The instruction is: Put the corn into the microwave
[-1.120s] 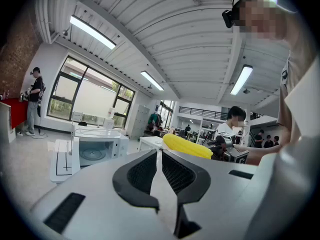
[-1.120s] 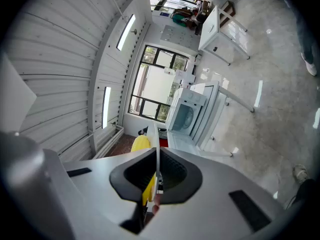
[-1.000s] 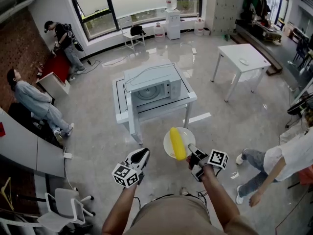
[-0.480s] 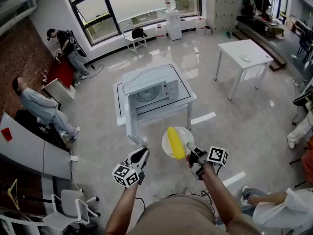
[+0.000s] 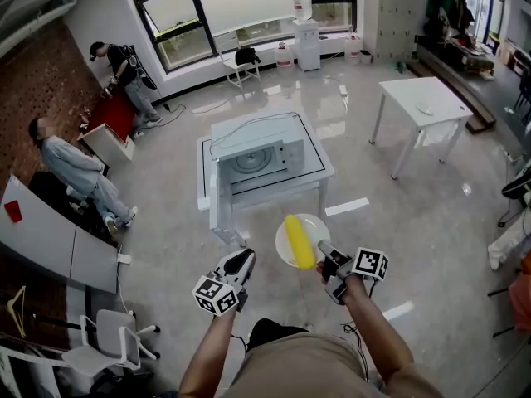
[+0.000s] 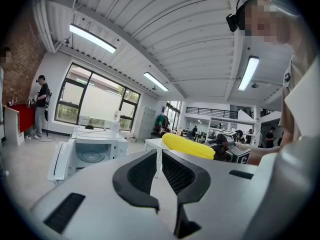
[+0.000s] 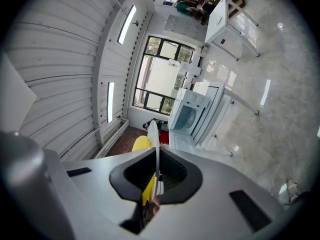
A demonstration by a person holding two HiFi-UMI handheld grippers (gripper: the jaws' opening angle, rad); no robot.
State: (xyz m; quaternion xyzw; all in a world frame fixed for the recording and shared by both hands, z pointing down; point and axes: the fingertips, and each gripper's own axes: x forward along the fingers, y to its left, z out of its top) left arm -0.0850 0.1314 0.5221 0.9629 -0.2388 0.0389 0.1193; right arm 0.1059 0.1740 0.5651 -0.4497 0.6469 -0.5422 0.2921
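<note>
The corn (image 5: 299, 241) lay on a white plate (image 5: 285, 254), just ahead of the right tool (image 5: 325, 255). That tool was clamped on the near rim of the plate and held it up in the air, over the floor. The left tool (image 5: 243, 259) was off to the left of the plate, apart from it, with its jaws together and nothing in them. The microwave (image 5: 257, 152) stood well ahead of both tools on a white tabletop (image 5: 322, 167). Its door (image 5: 217, 197) hung open, so the inside was ready. I think the step in hand was carrying the corn over to the microwave. The next move would call for bringing the plate closer, keeping it flat so the corn would not roll off. Then the plate could slide in through the open door.
</note>
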